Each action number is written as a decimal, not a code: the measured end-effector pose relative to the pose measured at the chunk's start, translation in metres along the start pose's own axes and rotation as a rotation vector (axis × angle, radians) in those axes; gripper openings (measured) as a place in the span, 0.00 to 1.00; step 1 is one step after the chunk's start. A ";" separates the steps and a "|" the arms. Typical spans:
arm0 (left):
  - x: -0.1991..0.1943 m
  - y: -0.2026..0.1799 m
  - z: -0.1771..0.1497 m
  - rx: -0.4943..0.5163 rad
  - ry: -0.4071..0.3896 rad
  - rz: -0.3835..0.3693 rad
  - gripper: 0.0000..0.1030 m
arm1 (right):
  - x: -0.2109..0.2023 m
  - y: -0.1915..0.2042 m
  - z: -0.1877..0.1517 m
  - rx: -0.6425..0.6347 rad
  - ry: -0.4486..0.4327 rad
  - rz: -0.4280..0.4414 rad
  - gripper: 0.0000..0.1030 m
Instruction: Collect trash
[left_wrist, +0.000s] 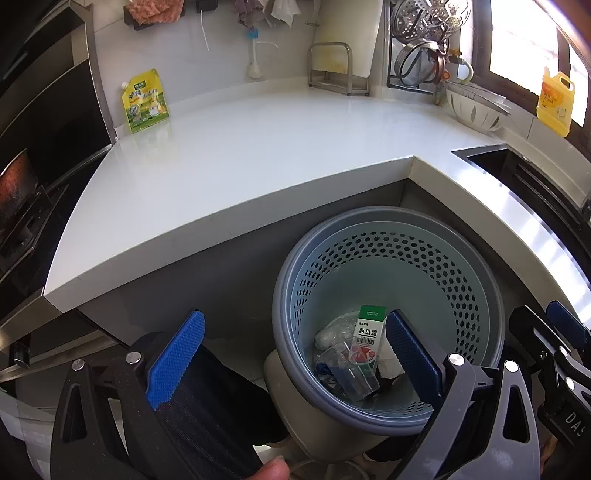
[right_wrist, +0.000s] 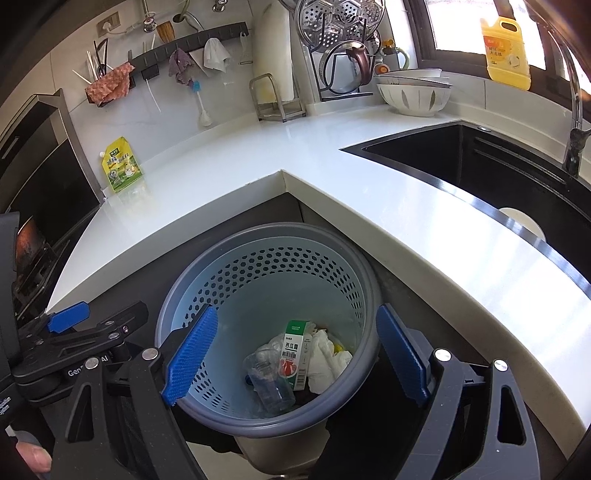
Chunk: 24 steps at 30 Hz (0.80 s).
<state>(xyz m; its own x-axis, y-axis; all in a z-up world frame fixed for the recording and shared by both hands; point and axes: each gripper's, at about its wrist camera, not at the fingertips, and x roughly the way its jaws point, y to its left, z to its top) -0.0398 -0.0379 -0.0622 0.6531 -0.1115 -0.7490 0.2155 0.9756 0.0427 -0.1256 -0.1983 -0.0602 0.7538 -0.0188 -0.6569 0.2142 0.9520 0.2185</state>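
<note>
A round blue perforated bin (left_wrist: 476, 273) (right_wrist: 332, 258) stands on the floor below the inner corner of the white counter. Inside lie a green and white carton (left_wrist: 367, 332) (right_wrist: 295, 350), a clear plastic cup (right_wrist: 269, 384), crumpled white tissue (right_wrist: 328, 354) and clear wrapping (left_wrist: 332, 332). My left gripper (left_wrist: 295, 347) is open, empty, to the left of and above the bin's rim. My right gripper (right_wrist: 299, 350) is open and empty, hanging over the bin's mouth. A yellow-green pouch (left_wrist: 144, 100) (right_wrist: 122, 165) stands on the counter's far left, by the wall.
A black sink (right_wrist: 498, 177) with a tap is set into the counter on the right. Bowls (right_wrist: 415, 94), a yellow detergent bottle (right_wrist: 506, 51), a lid rack (right_wrist: 340, 48) and a cutting board stand line the back wall. A stove (left_wrist: 22, 192) sits at the left.
</note>
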 end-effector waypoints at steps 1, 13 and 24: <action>0.001 0.000 0.000 0.001 0.003 -0.002 0.94 | 0.000 0.000 0.000 -0.001 0.001 0.000 0.81; 0.003 0.000 -0.001 0.003 0.012 -0.006 0.94 | 0.002 0.001 -0.001 -0.007 0.007 0.002 0.81; 0.005 -0.001 -0.001 0.002 0.017 -0.008 0.94 | 0.005 0.001 -0.002 -0.005 0.015 0.008 0.81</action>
<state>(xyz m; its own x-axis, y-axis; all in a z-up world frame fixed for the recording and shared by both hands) -0.0375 -0.0393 -0.0663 0.6390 -0.1165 -0.7603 0.2225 0.9742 0.0378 -0.1231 -0.1970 -0.0642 0.7464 -0.0065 -0.6655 0.2046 0.9538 0.2202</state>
